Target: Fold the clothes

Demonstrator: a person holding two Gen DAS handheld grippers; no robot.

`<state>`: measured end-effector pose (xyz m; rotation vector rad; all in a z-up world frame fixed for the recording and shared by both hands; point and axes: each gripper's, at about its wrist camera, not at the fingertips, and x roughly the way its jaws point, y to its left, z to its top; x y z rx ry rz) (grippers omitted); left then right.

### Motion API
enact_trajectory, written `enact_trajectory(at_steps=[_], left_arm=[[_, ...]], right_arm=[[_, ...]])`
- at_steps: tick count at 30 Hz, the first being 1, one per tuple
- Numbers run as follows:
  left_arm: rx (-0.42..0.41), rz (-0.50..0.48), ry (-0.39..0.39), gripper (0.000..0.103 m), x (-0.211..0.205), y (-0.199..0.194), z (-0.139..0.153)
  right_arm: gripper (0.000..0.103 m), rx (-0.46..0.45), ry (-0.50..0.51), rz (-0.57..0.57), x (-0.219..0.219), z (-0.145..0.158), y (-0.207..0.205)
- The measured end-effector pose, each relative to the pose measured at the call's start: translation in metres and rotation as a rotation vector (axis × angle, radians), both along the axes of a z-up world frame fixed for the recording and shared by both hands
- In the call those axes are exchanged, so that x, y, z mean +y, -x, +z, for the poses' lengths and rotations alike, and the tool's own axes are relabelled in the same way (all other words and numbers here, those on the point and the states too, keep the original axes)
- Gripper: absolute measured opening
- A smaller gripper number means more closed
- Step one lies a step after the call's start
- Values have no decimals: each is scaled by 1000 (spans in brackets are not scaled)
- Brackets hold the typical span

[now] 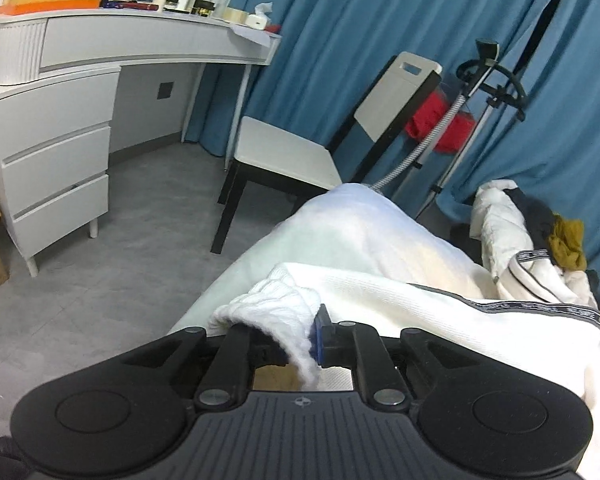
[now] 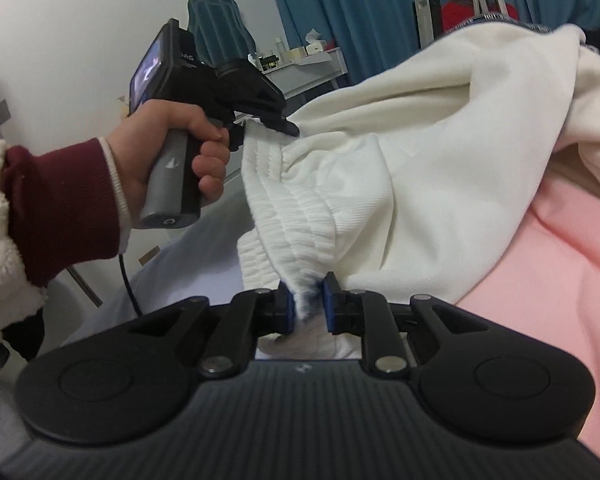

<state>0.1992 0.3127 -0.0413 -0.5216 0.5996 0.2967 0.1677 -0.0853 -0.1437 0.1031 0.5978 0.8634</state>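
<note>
A white garment (image 1: pixel 440 320) with a ribbed elastic waistband (image 1: pixel 272 304) and a dark printed side stripe lies over the bed. My left gripper (image 1: pixel 296 344) is shut on one end of the waistband. In the right wrist view the waistband (image 2: pixel 284 200) stretches between both grippers. My right gripper (image 2: pixel 307 304) is shut on its near end. The left gripper (image 2: pixel 276 124), held in a hand, grips the far end. The garment's body (image 2: pixel 440 168) trails away to the right.
A white bed cover (image 1: pixel 360 232) and a pink sheet (image 2: pixel 540 272) lie under the garment. A pile of other clothes (image 1: pixel 540 248) sits at the far right. A chair (image 1: pixel 300 152), a white dresser (image 1: pixel 60 140), a garment steamer stand (image 1: pixel 488 92) and blue curtains stand beyond.
</note>
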Motion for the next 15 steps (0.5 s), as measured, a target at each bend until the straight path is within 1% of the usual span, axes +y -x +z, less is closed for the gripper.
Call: enact_trajectory(at_steps=[2,3,4,5,6,7,8,9,11,12,14,15], left_arm=[[-8,-11,8,20,-1,7,6],[-13,-16,6,23,-1,10,9],[-16,-18,-6,34,-4,17,10],[-20,-21,-17,41,-8,23,11],[-23,-23,-29,45,-11,30,14],[-28,-22,-41,52,-13,39,19],[-36,-21,-51,57,-15,48,24],[-48,-18,-60,59,-18,59,30],[-77,-18,-77,67,-24,82,43],[-91,-24,-89,69,-29,93,49],[-117,-46,-124,77,-43,114,63],[-128,-61,-141,78,-52,123,69]], right_arm=[[29,1,-5,0,-3,1,-5],[40,-2,-8,-3,-4,0,-3],[60,-8,-12,-8,-5,-2,0],[71,-16,-18,-15,-5,-3,5],[87,-26,-27,-27,-4,-4,9],[89,-37,-36,-35,-5,-3,14],[88,-48,-43,-31,-6,-1,17],[88,-54,-46,-23,-8,2,19],[88,-63,-52,-15,-13,10,23],[88,-71,-59,-19,-18,15,26],[88,-92,-74,-26,-29,25,31],[88,-108,-76,-36,-36,32,33]])
